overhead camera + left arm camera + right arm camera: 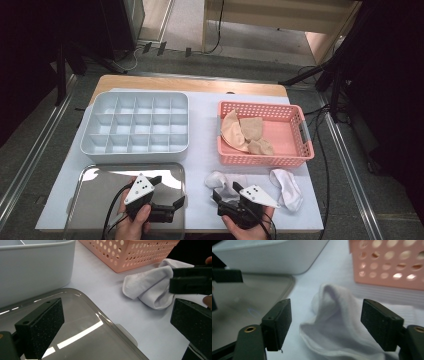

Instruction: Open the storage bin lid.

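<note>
Two claws, both with jaws spread wide: my right claw (325,323) straddles a crumpled white sock (332,322) on the tabletop (200,150), gripping nothing. My left claw (167,192) hovers over the steel tray (90,200). Beyond them sit the grey divided box (135,122) and pink basket (265,160) holding beige socks (245,132); another white sock (287,187) lies to my right.

A glossy, mirror-like metal tray (95,176) reflects light. Beside it, a soft white cloth sock (334,325), a smooth matt grey plastic organizer (135,122), a perforated pink plastic basket (262,157) and a wooden bench (190,84).
</note>
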### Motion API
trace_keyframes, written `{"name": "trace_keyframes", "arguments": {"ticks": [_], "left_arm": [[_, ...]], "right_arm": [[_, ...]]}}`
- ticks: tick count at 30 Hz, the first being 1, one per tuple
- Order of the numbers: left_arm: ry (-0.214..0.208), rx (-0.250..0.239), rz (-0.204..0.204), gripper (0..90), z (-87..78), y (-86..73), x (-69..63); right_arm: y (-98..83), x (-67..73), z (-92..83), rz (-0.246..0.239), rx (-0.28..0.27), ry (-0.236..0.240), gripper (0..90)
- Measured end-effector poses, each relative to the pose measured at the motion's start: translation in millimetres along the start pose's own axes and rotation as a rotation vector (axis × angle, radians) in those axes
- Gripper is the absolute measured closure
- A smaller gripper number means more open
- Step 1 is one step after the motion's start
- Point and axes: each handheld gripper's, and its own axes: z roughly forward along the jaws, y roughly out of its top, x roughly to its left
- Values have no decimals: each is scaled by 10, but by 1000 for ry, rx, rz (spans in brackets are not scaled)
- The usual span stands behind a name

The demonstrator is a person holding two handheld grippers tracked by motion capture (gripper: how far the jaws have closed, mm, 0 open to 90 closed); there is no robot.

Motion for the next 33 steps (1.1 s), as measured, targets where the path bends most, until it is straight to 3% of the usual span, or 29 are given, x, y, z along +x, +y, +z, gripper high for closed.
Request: {"name": "trace_keyframes", "arguments": {"ticks": [3, 5, 7, 10, 13, 15, 19, 25, 27, 29, 31, 33], "left_arm": [[-2, 2, 5, 0, -2, -1, -2], [-1, 3, 5, 0, -4, 0, -4], [0, 3, 3, 0, -7, 1, -4], [-1, 4, -1, 0, -10, 1, 0], [2, 2, -2, 0, -11, 2, -1], [-3, 3, -2, 0, -10, 2, -5], [-11, 11, 4, 0, 14, -6, -33], [-63, 21, 17, 2, 76, -28, -142], [-90, 28, 21, 2, 93, -33, -172], [-84, 42, 26, 7, 118, -39, -206], [-62, 68, 25, 88, 151, -45, -236], [-74, 92, 20, 142, 191, -54, -255]], "right_arm": [[-51, 60, 115, -90, 59, -110, 291], [-91, 40, 153, -105, 86, -114, 381], [-131, 11, 162, -127, 100, -148, 537], [-128, -54, 104, -121, 91, -156, 737], [-111, -138, 23, -105, 69, -157, 819], [-95, -173, -37, -81, 44, -133, 830], [-67, -154, -120, -9, -4, -15, 836], [3, -2, -151, 22, -96, 42, 792], [9, 17, -116, 23, -83, 33, 638], [-21, -11, -71, 28, -48, 19, 608], [-37, -68, -81, 39, -50, 16, 597], [-26, -121, -132, 44, -60, 10, 597]]}}
